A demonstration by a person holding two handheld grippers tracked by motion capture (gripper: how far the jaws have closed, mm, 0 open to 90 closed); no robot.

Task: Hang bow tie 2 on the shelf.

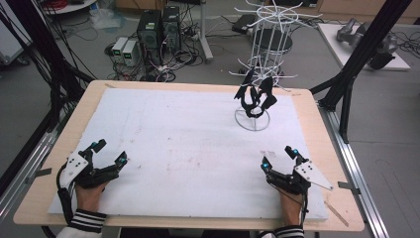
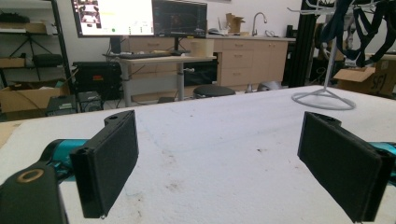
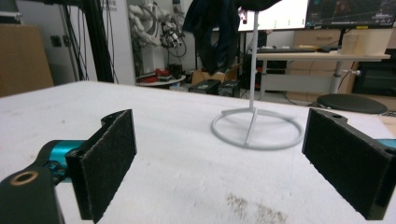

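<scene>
A white wire rack (image 1: 262, 59) stands at the far right of the desk (image 1: 49, 163), its ring base (image 1: 252, 120) resting on the white mat (image 1: 183, 134) that covers most of the desktop. Black straps (image 1: 256, 96) hang from the rack's lower hooks, dangling just above the base. Both grippers sit well apart from the rack, near the desk's front edge. The left gripper (image 1: 110, 152) rests at the front left, jaws spread wide with nothing between them. The right gripper (image 1: 278, 157) rests at the front right, nearer the rack, its jaws also wide and empty. Each is held by a hand in a striped cuff (image 1: 88, 221).
</scene>
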